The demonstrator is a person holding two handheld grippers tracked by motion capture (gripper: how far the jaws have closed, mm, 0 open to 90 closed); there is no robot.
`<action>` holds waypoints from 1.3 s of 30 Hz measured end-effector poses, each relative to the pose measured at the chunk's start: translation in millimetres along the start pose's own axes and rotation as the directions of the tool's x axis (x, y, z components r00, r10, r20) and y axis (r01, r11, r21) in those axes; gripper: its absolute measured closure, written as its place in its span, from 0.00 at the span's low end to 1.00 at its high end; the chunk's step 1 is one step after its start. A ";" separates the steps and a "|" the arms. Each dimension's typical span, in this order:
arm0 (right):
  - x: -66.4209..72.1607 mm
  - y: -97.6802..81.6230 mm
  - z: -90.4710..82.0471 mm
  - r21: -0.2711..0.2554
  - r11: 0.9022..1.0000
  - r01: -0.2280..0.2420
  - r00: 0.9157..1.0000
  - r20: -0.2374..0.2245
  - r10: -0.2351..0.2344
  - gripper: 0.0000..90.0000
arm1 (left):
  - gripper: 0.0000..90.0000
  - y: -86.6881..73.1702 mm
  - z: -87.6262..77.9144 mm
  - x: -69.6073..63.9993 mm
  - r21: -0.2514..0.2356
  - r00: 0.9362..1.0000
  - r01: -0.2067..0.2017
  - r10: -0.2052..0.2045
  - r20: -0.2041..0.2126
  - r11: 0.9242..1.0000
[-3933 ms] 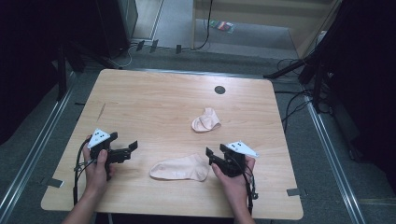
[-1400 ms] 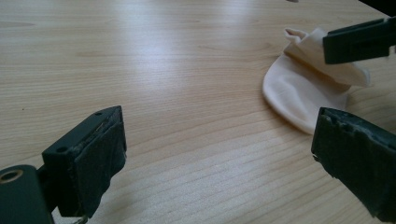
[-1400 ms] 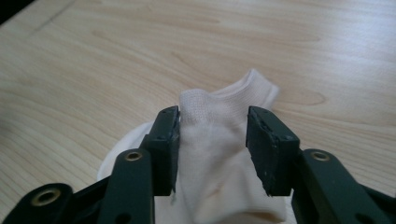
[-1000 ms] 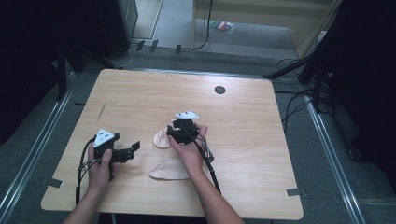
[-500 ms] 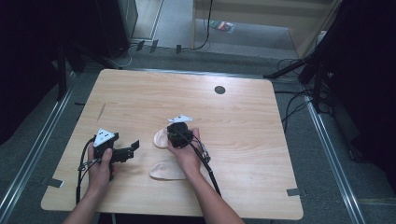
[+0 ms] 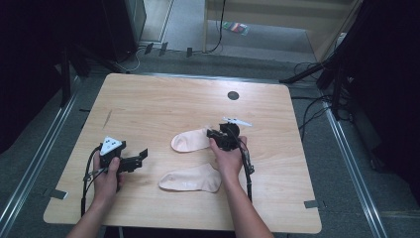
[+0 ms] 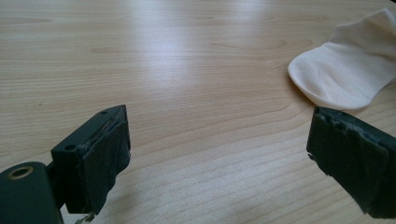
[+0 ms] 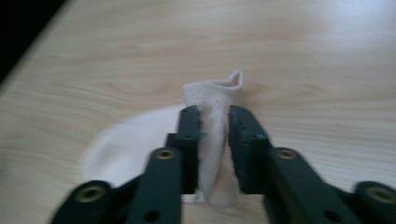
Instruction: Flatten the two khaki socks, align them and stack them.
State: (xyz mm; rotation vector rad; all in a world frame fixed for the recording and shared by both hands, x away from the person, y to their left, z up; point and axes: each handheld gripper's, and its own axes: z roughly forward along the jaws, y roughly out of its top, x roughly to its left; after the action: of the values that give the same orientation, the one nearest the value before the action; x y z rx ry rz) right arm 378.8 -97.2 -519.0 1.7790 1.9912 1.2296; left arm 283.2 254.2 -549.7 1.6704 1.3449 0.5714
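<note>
Socks lay on the worktop (image 6: 148,99), two of them, pale and soft. We had the right tool (image 8: 214,126) clamped on the cuff end of the farther sock (image 8: 212,140), its jaws having just been easing apart a little with the cloth still pinched between them; the rest of that sock trailed flat beyond the tool's tips. We held the left tool (image 7: 224,149) with its jaws wide apart and nothing between them, the sock's rounded toe (image 7: 341,79) lying just ahead and off to one side. The nearer sock (image 6: 190,178) sat under our right forearm, close behind the right tool.

We judged the main risk to be the cuff slipping free, since the grip looked loose and thin fabric slides easily between pads. We also thought a sweep of the forearm could drag the nearer sock askew, and a pull could bunch the farther one.

Ahead of both tools we had broad bare wood; a dark round hole (image 6: 233,95) lay well beyond the right tool, and the worktop's near edge ran close behind both hands
</note>
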 end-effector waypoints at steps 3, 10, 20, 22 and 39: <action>-23.9 -2.2 -1.7 -0.027 0.999 -0.032 0.994 0.104 0.034 0.69 | 0.07 0.7 1.1 -0.1 0.010 1.000 0.002 -0.002 -0.011 1.000; -39.1 -0.6 -12.0 -0.068 0.997 0.047 0.990 0.136 -0.037 0.66 | 0.22 12.6 8.8 -6.7 0.029 0.999 0.016 -0.014 -0.044 0.999; -29.8 5.2 3.0 -0.049 0.981 0.186 0.980 0.087 -0.181 0.66 | 0.37 40.3 41.6 -57.2 0.081 0.994 -0.105 0.103 0.035 0.991; -30.6 4.6 7.5 -0.034 0.982 0.185 0.979 0.094 -0.182 0.66 | 0.45 41.9 53.4 -65.4 0.128 0.991 -0.128 0.121 0.063 0.983; -20.8 -9.3 21.1 -0.001 0.963 0.268 0.960 0.086 -0.267 0.95 | 0.97 40.7 78.2 -74.2 0.247 0.984 -0.157 0.131 0.118 0.956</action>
State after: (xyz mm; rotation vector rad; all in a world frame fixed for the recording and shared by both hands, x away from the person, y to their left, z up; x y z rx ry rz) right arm 390.7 -105.9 -546.3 1.4685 2.0857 1.0597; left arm 344.1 156.8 -541.3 1.9924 1.2727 0.4029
